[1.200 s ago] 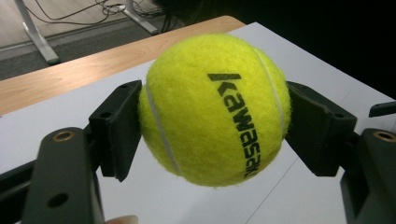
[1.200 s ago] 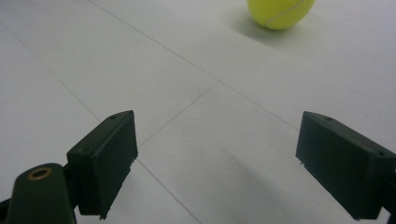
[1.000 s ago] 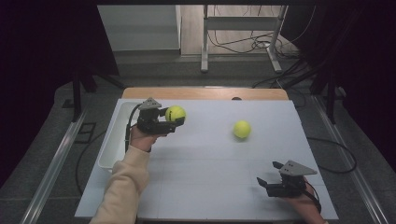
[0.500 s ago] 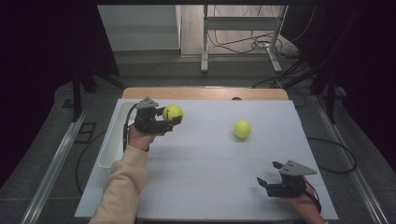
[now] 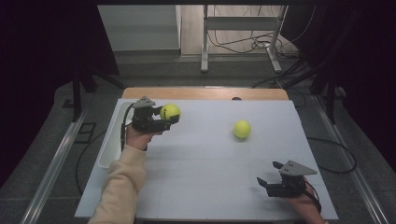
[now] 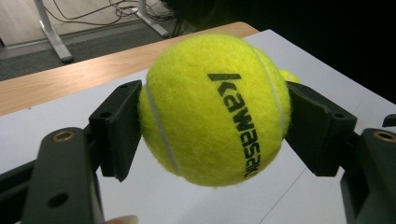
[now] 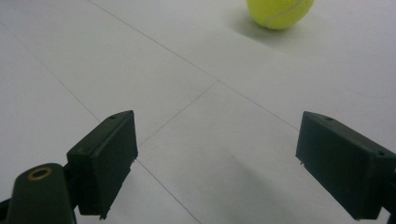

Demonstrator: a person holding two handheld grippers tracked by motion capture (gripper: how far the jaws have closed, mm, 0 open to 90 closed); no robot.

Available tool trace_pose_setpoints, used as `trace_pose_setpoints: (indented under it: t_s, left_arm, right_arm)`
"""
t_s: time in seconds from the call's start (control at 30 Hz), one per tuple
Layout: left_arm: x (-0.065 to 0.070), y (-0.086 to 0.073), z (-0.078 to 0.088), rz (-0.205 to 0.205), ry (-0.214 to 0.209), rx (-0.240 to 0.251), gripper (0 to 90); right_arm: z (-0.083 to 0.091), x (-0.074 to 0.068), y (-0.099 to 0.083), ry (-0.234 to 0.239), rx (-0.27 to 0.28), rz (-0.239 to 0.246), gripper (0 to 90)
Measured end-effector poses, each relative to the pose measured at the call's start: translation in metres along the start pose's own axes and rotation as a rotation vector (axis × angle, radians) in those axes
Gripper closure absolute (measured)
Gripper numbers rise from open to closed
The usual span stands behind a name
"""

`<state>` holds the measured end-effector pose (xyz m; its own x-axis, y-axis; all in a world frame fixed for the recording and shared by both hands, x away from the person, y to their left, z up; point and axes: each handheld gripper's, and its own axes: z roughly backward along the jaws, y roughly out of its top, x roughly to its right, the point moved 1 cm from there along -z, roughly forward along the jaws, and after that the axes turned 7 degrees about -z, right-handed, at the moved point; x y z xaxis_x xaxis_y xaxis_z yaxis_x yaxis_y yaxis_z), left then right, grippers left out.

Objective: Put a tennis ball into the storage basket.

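Toward the upper left of the high view, my left tongs [image 5: 169, 119] stay pinched on the tennis ball [image 5: 170, 111], carried a little closer to the white bin [image 5: 108, 148], while my right tongs [image 5: 270, 176] sit spread and idle.

Yellow tennis ball [image 6: 215, 109], black "Kawasaki" print, clamped off the table at left rear. Second tennis ball [image 5: 242, 129] lying loose, right of centre.
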<state>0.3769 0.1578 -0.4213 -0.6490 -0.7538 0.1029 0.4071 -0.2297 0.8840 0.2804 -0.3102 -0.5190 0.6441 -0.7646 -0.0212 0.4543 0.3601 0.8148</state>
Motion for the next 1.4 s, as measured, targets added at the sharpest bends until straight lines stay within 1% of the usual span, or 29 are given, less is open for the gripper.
trace_pose_setpoints:
  t_s: [0.33, 0.7, 0.97, 1.13, 1.23, 1.33, 1.4]
  left_arm:
    - [-0.010, -0.003, 0.006, 0.022, 0.035, 0.004, 25.9]
    - [-0.019, -0.005, 0.012, 0.042, 0.055, 0.013, 25.9]
    - [-0.024, -0.004, 0.019, 0.052, 0.068, 0.030, 25.9]
    - [-0.031, -0.003, 0.025, 0.066, 0.098, 0.034, 25.9]
    - [-0.035, -0.003, 0.026, 0.074, 0.109, 0.031, 25.9]
    - [-0.040, -0.003, 0.025, 0.079, 0.133, 0.019, 25.9]
    - [-0.041, -0.003, 0.025, 0.079, 0.137, 0.017, 25.9]
  right_arm:
    - [0.000, 0.000, 0.000, 0.004, 0.000, 0.000, 13.0]
    - [0.000, 0.000, 0.000, 0.004, 0.001, -0.001, 13.0]
    - [-0.001, 0.000, 0.000, 0.002, 0.002, -0.002, 13.0]
    - [0.000, 0.000, 0.000, 0.002, 0.006, -0.003, 13.0]
    - [0.000, 0.000, 0.000, 0.002, 0.007, -0.002, 13.0]
    - [0.000, 0.000, 0.001, 0.002, 0.009, -0.001, 13.0]
    - [-0.001, 0.000, 0.001, 0.003, 0.010, 0.000, 13.0]
